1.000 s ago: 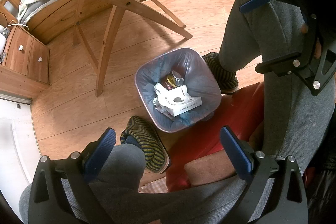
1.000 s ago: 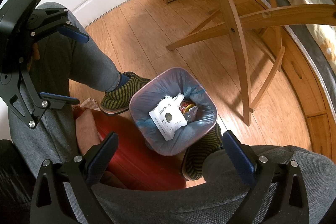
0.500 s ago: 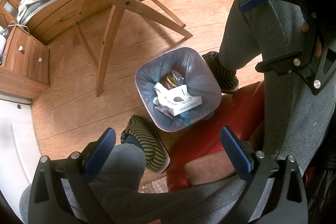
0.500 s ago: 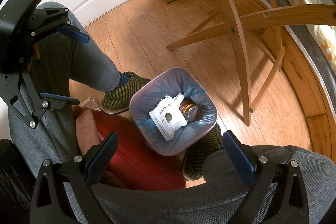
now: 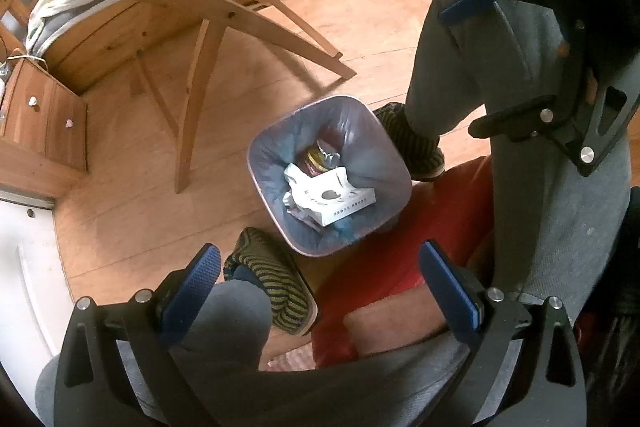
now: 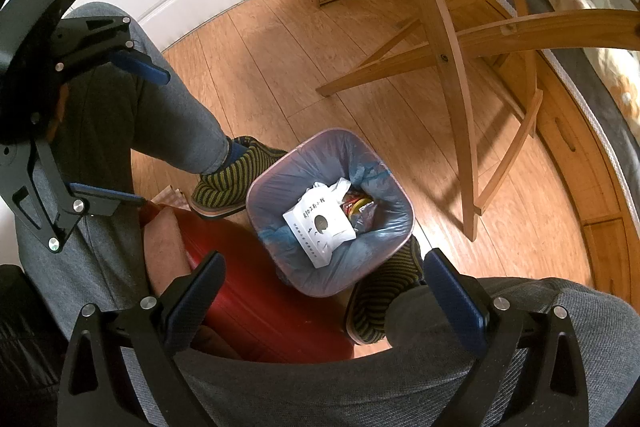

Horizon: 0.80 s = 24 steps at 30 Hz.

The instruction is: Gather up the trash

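Bluish plastic lines the small trash bin (image 5: 394, 171), which stands on the wooden floor (image 6: 272, 75) between the person's two striped slippers (image 6: 228, 183). Inside it lie a white paper box (image 5: 340, 201) and some coloured wrappers (image 6: 360, 205). The left gripper (image 5: 320, 291) and the right gripper (image 6: 324, 295) both hang well above the bin with their jaws spread wide, holding nothing. I judge that the step in hand is the approach to the bin. The next move probably calls for lowering one gripper to the liner's edge at the rim and closing on it.
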### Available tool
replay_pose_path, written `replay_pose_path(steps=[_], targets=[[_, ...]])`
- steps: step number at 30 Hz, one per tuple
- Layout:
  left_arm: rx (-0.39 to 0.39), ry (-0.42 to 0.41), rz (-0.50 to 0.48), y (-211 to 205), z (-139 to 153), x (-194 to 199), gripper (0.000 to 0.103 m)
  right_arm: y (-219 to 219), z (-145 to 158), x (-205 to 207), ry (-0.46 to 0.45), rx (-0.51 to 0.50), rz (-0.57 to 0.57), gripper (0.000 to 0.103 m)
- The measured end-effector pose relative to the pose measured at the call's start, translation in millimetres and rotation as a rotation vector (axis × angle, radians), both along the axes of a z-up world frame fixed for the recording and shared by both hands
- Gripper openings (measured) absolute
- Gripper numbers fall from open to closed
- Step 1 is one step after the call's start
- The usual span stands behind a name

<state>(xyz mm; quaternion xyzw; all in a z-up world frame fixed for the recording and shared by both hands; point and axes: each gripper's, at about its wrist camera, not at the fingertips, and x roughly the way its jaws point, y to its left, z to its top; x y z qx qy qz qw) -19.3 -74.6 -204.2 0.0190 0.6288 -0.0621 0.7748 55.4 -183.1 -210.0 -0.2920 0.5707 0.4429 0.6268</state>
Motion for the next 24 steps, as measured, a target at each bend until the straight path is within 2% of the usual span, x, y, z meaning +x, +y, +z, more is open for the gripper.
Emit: replay_pose_path(steps=[5, 24], targets=[[0.028, 0.057, 0.028, 2.8, -11.0, 1.6, 0.098, 0.0, -0.1, -0.2, -0.001, 0.000, 0.000, 0.100], [0.027, 0.050, 0.020, 0.6, -8.5, 4.2, 0.098, 0.4, 0.0, -0.8, -0.002, -0.001, 0.000, 0.100]])
